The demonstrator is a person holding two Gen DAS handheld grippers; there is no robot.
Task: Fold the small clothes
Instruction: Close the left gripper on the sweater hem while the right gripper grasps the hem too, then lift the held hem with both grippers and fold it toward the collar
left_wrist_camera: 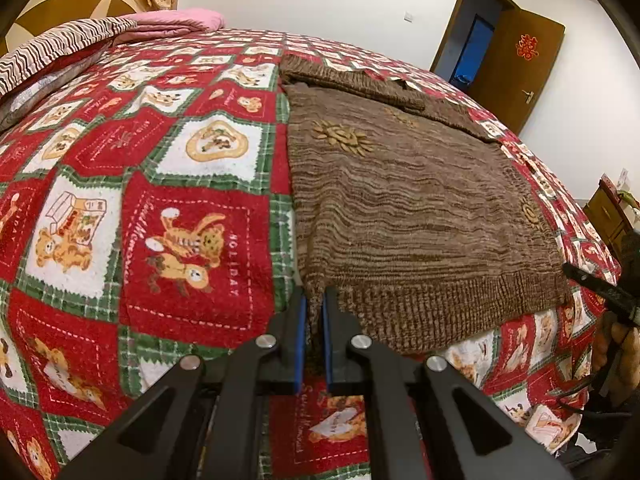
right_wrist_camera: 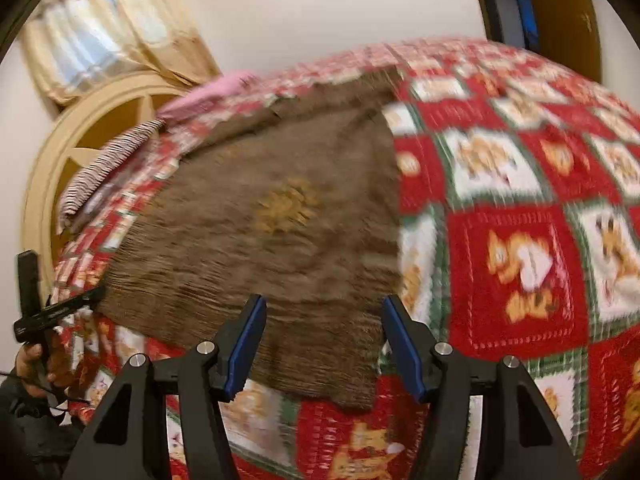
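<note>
item: brown knit sweater (left_wrist_camera: 400, 200), flat on patchwork bedspread (left_wrist_camera: 180, 208). left gripper (left_wrist_camera: 315, 304) pinching near-left hem corner; right gripper (right_wrist_camera: 324, 320) spread above near-right hem. step: securing hem corners. next: right closes on its corner.

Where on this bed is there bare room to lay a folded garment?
The bedspread is bare left of the brown sweater, up to the striped bedding. It is bare right of the sweater too. The near hem is crowded: left gripper clamps it, right gripper open above.

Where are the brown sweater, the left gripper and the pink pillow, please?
brown sweater (left_wrist_camera: 408, 208), left wrist view, middle of the knit body.
left gripper (left_wrist_camera: 315, 304), left wrist view, between fingertips.
pink pillow (left_wrist_camera: 180, 20), left wrist view, top surface.
</note>
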